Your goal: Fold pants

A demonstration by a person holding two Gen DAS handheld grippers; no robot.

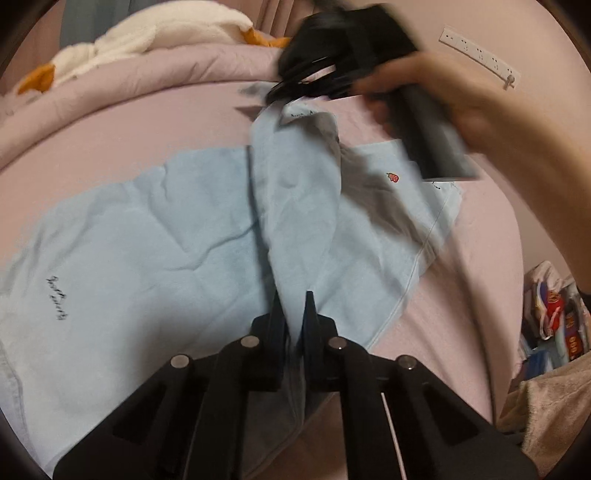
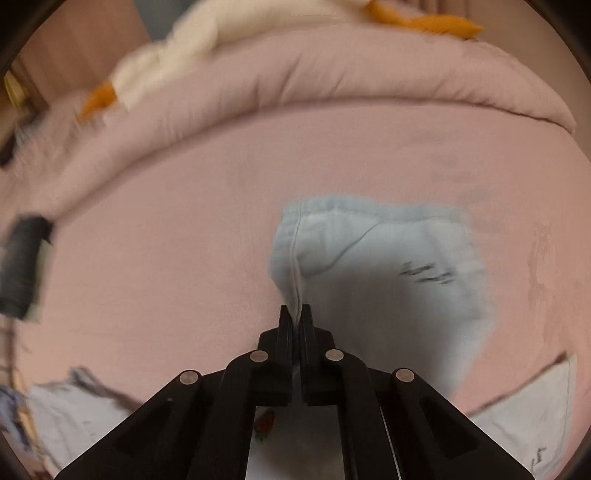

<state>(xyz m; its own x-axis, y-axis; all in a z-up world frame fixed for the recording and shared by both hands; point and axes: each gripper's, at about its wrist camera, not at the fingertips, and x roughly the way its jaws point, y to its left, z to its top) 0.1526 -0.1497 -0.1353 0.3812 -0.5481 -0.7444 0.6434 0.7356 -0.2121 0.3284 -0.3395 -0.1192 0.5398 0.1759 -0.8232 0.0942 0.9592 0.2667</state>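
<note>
Light blue pants (image 1: 147, 240) lie spread on the pink bed sheet (image 1: 110, 129), with dark script on one side and a small strawberry mark (image 1: 392, 178). My left gripper (image 1: 293, 306) is shut on a raised fold of the pants. My right gripper (image 1: 332, 74) appears blurred at the top of the left wrist view, held by a hand (image 1: 461, 92), lifting the far end of the same fold. In the right wrist view my right gripper (image 2: 295, 314) is shut on a seam of the pants (image 2: 369, 251), whose hem hangs ahead above the sheet (image 2: 166, 258).
A rolled pink duvet (image 1: 129, 81) lies along the far side of the bed with a white and orange plush toy (image 1: 155, 33) on it. The bed's right edge drops to bags and boxes (image 1: 554, 314) on the floor. A socket strip (image 1: 480, 51) is on the wall.
</note>
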